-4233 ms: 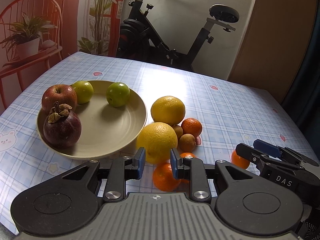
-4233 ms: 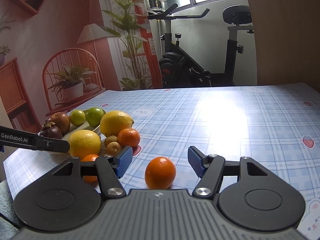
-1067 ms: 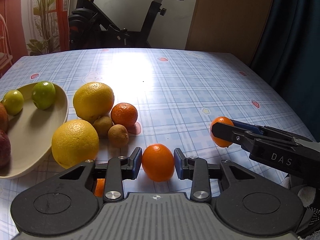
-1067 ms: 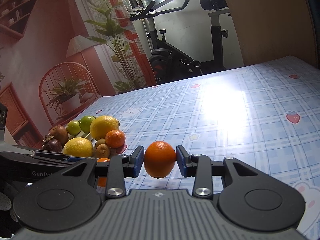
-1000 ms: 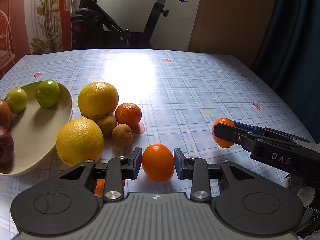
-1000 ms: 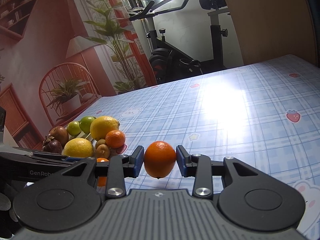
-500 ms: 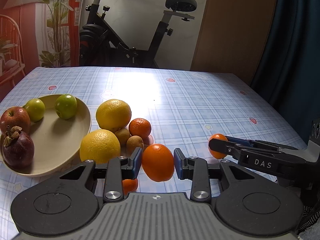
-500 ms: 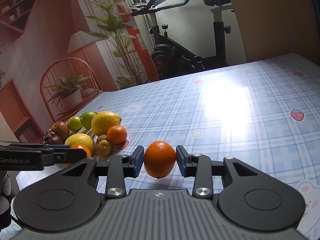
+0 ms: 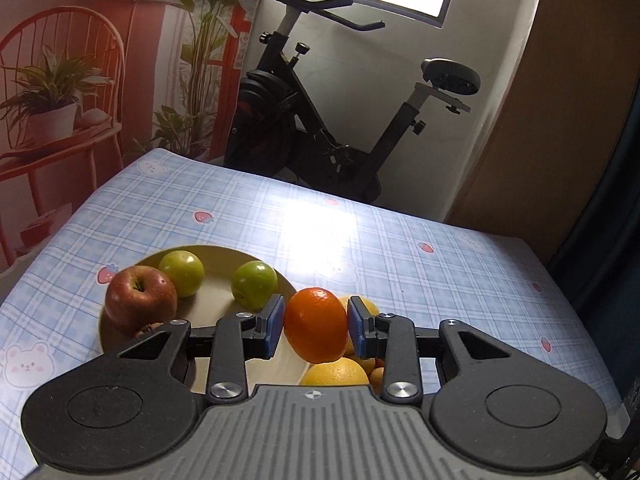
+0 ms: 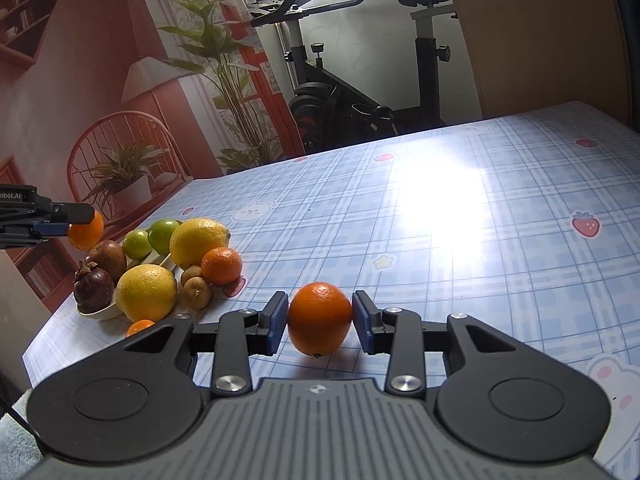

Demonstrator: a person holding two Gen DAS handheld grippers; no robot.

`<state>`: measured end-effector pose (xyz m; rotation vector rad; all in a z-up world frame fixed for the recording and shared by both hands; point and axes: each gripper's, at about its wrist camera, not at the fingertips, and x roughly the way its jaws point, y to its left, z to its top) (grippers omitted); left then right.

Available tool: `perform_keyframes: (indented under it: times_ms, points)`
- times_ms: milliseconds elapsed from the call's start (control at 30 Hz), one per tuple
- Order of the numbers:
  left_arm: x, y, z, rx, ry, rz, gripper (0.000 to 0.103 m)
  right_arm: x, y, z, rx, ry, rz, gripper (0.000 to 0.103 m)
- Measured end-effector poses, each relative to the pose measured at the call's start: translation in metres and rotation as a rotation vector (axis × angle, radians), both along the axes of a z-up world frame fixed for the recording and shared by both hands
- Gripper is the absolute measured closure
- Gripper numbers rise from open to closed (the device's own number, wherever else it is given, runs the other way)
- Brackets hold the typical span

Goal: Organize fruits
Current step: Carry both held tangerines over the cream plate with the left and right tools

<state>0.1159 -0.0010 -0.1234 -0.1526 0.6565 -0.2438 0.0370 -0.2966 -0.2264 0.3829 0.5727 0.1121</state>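
Note:
My left gripper (image 9: 316, 326) is shut on an orange (image 9: 316, 324) and holds it in the air above the right rim of the cream plate (image 9: 218, 258). On the plate lie a red apple (image 9: 140, 300) and two green fruits (image 9: 182, 268). Yellow citrus (image 9: 334, 374) shows below the held orange. My right gripper (image 10: 320, 320) is shut on a second orange (image 10: 320, 318) just above the table. In the right wrist view the left gripper (image 10: 82, 226) hangs with its orange (image 10: 86, 234) over the fruit pile at the far left.
Beside the plate (image 10: 98, 314) lie two yellow citrus (image 10: 146, 292), a small orange (image 10: 222, 266), two brown fruits (image 10: 196, 292), a mangosteen (image 10: 94, 290) and another small orange (image 10: 140, 326). The checked tablecloth (image 10: 460, 220) stretches right. An exercise bike (image 9: 320, 120) stands behind the table.
My left gripper has risen and swung left with its orange, from over the bare cloth to above the plate's edge. The right gripper has kept still with its orange.

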Motion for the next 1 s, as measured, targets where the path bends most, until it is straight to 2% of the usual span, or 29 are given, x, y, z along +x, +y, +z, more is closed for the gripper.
perform_keyframes:
  times_ms: [100, 200, 300, 467, 667, 833, 1000]
  points:
    - [0.009, 0.014, 0.007, 0.008, -0.001, 0.014, 0.067, 0.004, 0.004, 0.001, -0.027, 0.023, 0.006, 0.065]
    - [0.014, 0.024, 0.006, 0.006, 0.02, 0.029, 0.067, 0.008, 0.014, 0.004, -0.1, 0.034, 0.034, 0.065]
    - [0.019, 0.029, 0.001, -0.001, 0.033, 0.032, 0.067, 0.015, 0.018, 0.011, -0.099, 0.034, 0.047, 0.065]
    - [0.031, 0.037, 0.003, -0.014, 0.008, 0.043, 0.067, 0.04, 0.035, 0.037, -0.12, -0.01, 0.088, 0.065]
    - [0.063, 0.04, 0.009, 0.043, -0.04, 0.051, 0.067, 0.087, 0.074, 0.065, -0.146, -0.068, 0.122, 0.065]
    - [0.093, 0.047, 0.004, 0.066, 0.004, 0.012, 0.067, 0.124, 0.113, 0.074, -0.149, -0.087, 0.19, 0.065]
    - [0.12, 0.053, -0.016, 0.019, 0.097, -0.021, 0.067, 0.154, 0.154, 0.065, -0.233, -0.048, 0.3, 0.065]
